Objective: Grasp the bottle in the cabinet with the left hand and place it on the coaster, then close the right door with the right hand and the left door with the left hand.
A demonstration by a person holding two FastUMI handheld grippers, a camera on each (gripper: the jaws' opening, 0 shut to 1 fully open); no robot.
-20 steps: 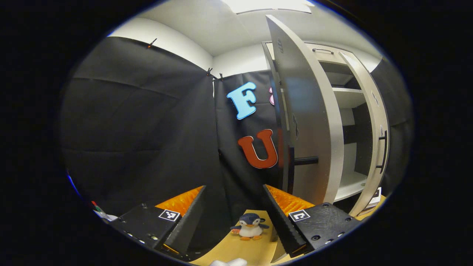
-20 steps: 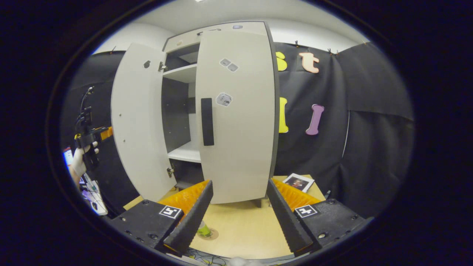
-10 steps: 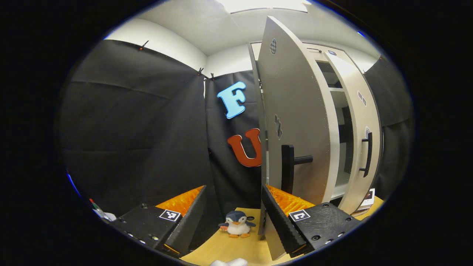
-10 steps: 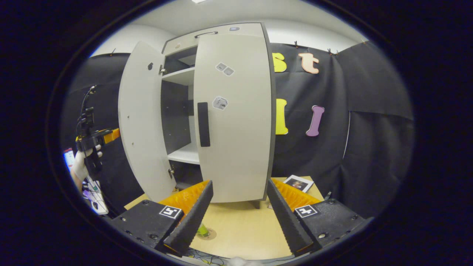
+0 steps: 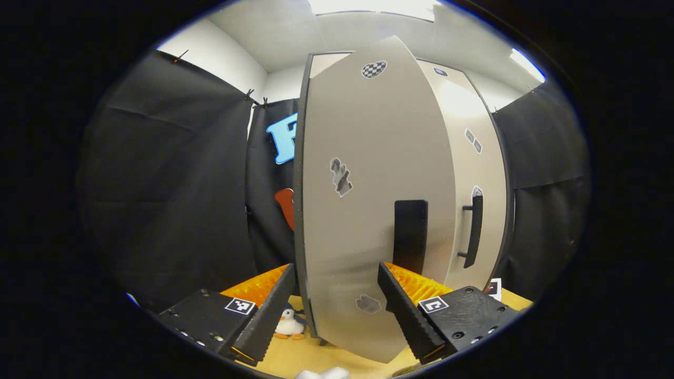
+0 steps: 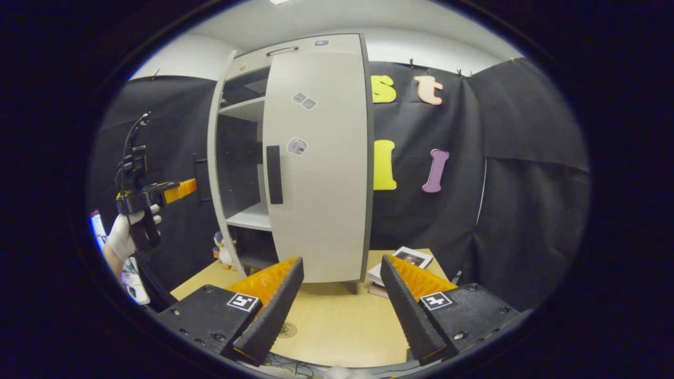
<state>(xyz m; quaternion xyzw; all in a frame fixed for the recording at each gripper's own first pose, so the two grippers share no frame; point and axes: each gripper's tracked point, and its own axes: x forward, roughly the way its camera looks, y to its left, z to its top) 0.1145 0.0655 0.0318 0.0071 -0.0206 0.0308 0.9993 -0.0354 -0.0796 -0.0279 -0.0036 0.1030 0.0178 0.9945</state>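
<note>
One tall cabinet with two pale grey, smooth, flat doors stands centre frame on a light wooden table. In the right gripper view the right door lies flat against the cabinet front, carrying one black bar handle and three small square stickers, while the left door shows edge-on at centre left, leaving two white shelves and a dark interior exposed between the doors. In the left gripper view the left door takes up the centre, its own black handle just above the right-hand finger.

The left gripper, at lower centre of its view, has two black ridged fingers backed in orange, spread wide and holding nothing; the door's lower edge sits between them. It also appears at centre left of the right gripper view, held by a white-gloved hand. The right gripper is likewise spread wide and empty, low over the table.

One round coaster lies flat on the table beside the right gripper's left finger; whether the bottle stands on it cannot be told. One plush penguin sits at the cabinet's foot, and one small stack of booklets lies beside its right corner.
</note>
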